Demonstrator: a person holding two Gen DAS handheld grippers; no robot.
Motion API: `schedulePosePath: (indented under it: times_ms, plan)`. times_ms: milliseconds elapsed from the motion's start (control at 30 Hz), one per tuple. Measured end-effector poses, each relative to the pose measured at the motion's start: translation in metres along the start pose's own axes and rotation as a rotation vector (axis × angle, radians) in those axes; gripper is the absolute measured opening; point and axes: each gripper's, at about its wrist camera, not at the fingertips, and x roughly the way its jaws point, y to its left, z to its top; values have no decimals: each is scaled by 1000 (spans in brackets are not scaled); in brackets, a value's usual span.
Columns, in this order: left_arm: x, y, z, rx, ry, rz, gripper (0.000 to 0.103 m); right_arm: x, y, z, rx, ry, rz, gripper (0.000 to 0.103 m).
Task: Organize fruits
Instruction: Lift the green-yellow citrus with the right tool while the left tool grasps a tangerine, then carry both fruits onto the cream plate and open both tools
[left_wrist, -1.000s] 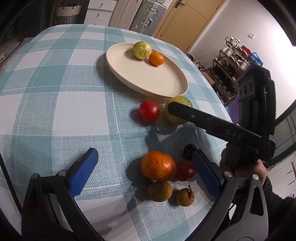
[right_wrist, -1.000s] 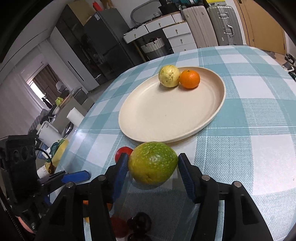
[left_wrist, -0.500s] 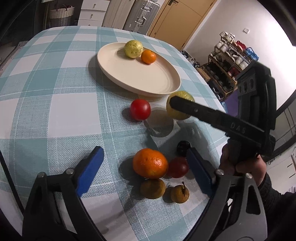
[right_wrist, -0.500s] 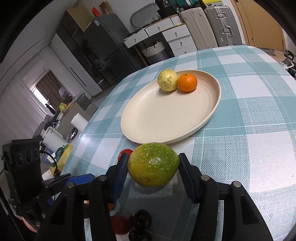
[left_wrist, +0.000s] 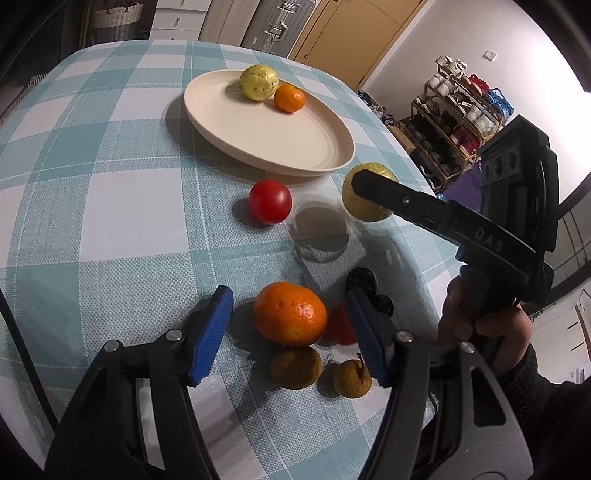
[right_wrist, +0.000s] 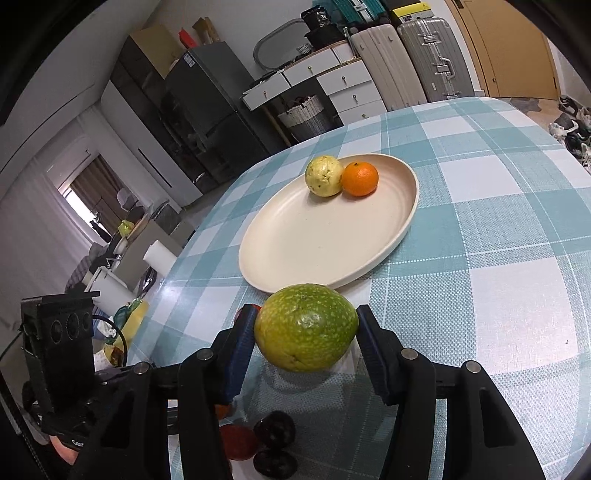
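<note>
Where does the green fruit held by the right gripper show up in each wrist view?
Left wrist: the green fruit sits right of centre, just below the plate's near rim, partly hidden by a finger of the right gripper.
Right wrist: the same fruit is low centre, clamped between the blue pads, above the tablecloth.
Shared landmark: the cream plate holding a yellow fruit and a small orange.

"DAS" on the right hand-held gripper (left_wrist: 365, 194) finger, "36" on a black box (right_wrist: 320, 16)
</note>
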Motion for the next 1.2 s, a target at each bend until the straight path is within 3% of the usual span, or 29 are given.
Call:
schedulePosePath:
  times_ms: [67, 200, 567, 800, 1000, 1200]
  plan:
    - [0, 0, 1, -5, 1, -7, 49, -1, 0, -1, -4, 0, -1, 55]
    - [-1, -1, 2, -4, -12, -27, 36, -1, 0, 0, -4, -3, 3, 55]
    - [-1, 0, 5, -8, -5, -72, 35, -4, -8, 1, 9, -12, -2, 55]
    - [-21, 6, 19, -38, -63, -111, 35, -10, -7, 6, -9, -36, -2, 55]
    - [-36, 13, 53, -36, -118, -106, 35, -14, -4, 18, -33, -65, -14, 55]
    - [-36, 16, 98, -21, -119, -73, 35, -13, -3, 35, -56, -76, -26, 55]
